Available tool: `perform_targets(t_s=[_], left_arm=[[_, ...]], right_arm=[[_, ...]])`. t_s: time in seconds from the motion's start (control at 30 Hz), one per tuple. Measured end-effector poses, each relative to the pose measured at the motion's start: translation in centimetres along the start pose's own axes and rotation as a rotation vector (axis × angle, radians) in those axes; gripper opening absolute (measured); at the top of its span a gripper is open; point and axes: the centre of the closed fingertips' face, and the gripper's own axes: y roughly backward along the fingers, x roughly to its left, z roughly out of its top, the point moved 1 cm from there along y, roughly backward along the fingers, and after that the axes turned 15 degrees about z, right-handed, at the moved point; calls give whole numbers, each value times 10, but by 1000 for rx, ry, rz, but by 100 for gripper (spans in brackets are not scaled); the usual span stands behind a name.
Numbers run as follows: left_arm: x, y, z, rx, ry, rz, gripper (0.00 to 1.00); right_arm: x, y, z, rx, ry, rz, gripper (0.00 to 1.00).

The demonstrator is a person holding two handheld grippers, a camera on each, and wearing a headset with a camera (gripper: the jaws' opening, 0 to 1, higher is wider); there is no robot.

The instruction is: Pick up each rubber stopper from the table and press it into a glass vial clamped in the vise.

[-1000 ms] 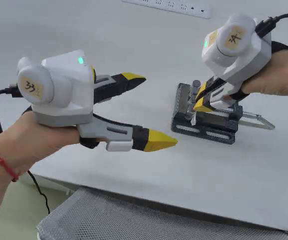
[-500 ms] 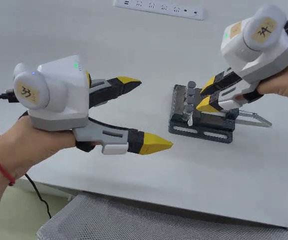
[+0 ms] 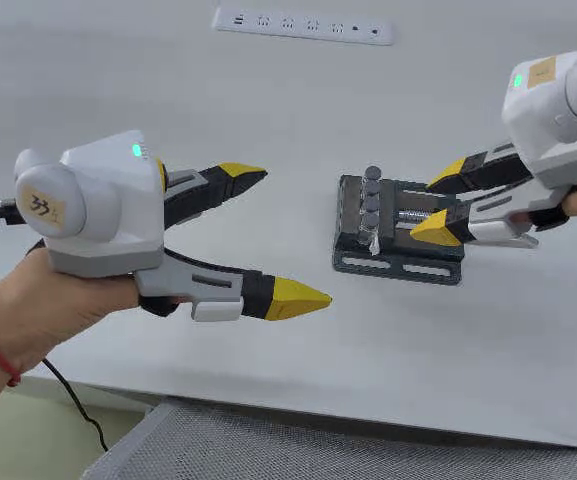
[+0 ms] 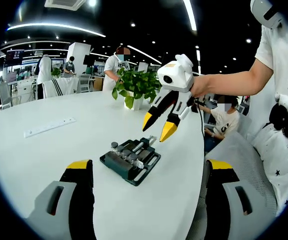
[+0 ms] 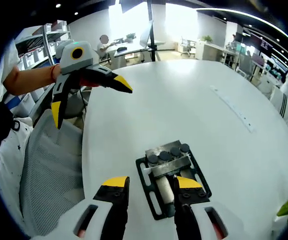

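I hold my left tool (image 3: 290,236) up over the near side of the white tabletop (image 3: 168,100). Its two yellow tips are spread wide. There is nothing between them. It points toward the vise (image 3: 408,268) but is well apart from it.

My right tool (image 3: 425,208) is on the other side of the vise. Its tips are apart too, but not as wide, and they hold nothing. It hangs in the air near the right end of the vise and points at it. In the left gripper view I can see it is up off the vise and not touching it.

The vise sits flat on the tabletop, between my two tools. Four vials (image 3: 374,242) stand up in a row, squeezed in the vise. Each one has a dark stopper (image 3: 371,173) in its top.

A long white power strip (image 3: 303,25) lies far back on the tabletop. A gray mesh chair (image 3: 268,440) is under the near edge. In the left gripper view, a green plant (image 4: 134,87) stands at the far end of the tabletop.
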Motion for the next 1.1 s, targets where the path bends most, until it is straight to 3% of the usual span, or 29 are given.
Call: perform_targets(t_s=[0.4,0.57,0.9,1.1], left_arm=[[3,1,-11,27,-29,5,99],[4,0,-18,44,-43,10,99],[7,-1,-33,79,-67,29,99],[7,-3,-40,93,-72,38,99]], right_arm=[[10,17,-22,-219,-47,-47,47],[15,21,-32,-304,-48,-65,59],[31,24,-62,-391,-58,-71,77],[37,24,-66,-431,-57,-76,86]])
